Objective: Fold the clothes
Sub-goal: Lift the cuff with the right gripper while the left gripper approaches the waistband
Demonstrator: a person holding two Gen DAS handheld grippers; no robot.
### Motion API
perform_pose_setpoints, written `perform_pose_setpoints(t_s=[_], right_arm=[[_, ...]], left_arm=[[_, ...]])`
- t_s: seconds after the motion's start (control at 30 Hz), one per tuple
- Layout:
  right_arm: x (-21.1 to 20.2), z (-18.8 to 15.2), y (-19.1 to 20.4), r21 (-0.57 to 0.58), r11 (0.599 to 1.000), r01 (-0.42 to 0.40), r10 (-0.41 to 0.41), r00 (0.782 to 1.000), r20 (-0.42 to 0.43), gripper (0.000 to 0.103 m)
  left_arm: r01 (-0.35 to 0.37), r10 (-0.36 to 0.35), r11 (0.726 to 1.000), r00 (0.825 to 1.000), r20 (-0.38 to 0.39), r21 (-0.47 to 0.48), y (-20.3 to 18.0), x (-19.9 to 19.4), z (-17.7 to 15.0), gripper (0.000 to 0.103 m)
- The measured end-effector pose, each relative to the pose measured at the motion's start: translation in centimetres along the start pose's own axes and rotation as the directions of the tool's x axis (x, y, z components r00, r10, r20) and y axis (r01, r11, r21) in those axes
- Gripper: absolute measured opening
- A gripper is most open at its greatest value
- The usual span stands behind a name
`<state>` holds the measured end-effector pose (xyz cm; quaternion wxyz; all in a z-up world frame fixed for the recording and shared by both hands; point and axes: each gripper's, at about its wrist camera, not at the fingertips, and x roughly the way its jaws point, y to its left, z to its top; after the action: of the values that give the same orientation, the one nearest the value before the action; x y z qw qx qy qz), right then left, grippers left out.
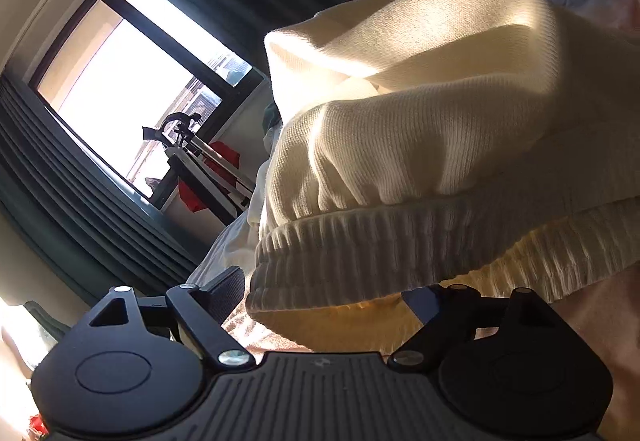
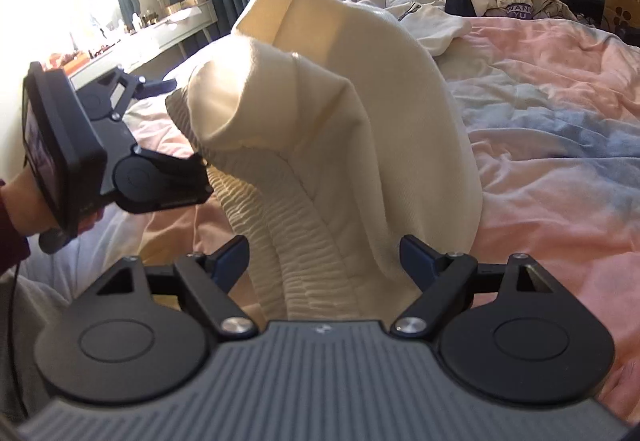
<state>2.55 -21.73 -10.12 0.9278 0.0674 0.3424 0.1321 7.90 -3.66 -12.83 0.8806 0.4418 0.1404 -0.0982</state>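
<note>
While it stands bunched, cream sweater (image 2: 340, 129) between both gaping tongs (image 2: 324, 261), ungripped.

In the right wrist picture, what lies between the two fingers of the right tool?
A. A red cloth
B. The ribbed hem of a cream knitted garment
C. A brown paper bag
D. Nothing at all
B: the cream garment's ribbed hem runs down between the spread fingers of the right tool, and the pads do not press on it.
</note>
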Motion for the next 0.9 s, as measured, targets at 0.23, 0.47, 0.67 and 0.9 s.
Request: perform_pose_setpoints(t_s=[0.23,0.47,0.67,0.9], right_arm=[[0.9,-0.1,-0.1,-0.012,0.999,0.037,-0.037,0.999,-0.031,0.084],[0.9,-0.2,0.5,-0.057,0.995,0.083,-0.084,0.996,-0.023,0.084],[0.8,-0.6,1.9,-0.144,0.984,0.105,-0.109,0.994,-0.020,0.084],[0.8,-1.4,3.9,-0.215,0.956,0.202,-0.206,0.979,0.003,0.084]], left_arm=[[-0.078,0.080,0.991,0.997,0.012,-0.108,1.1,0.2,1.0,0.087],[-0.160,0.172,0.917,0.985,0.002,-0.366,6.1,-0.3,2.6,0.088],[-0.071,0.109,0.835,0.993,0.037,-0.546,9.7,-0.6,2.5,0.085],[0.008,0.056,0.859,0.993,0.109,-0.513,7.7,-1.0,4.1,0.065]])
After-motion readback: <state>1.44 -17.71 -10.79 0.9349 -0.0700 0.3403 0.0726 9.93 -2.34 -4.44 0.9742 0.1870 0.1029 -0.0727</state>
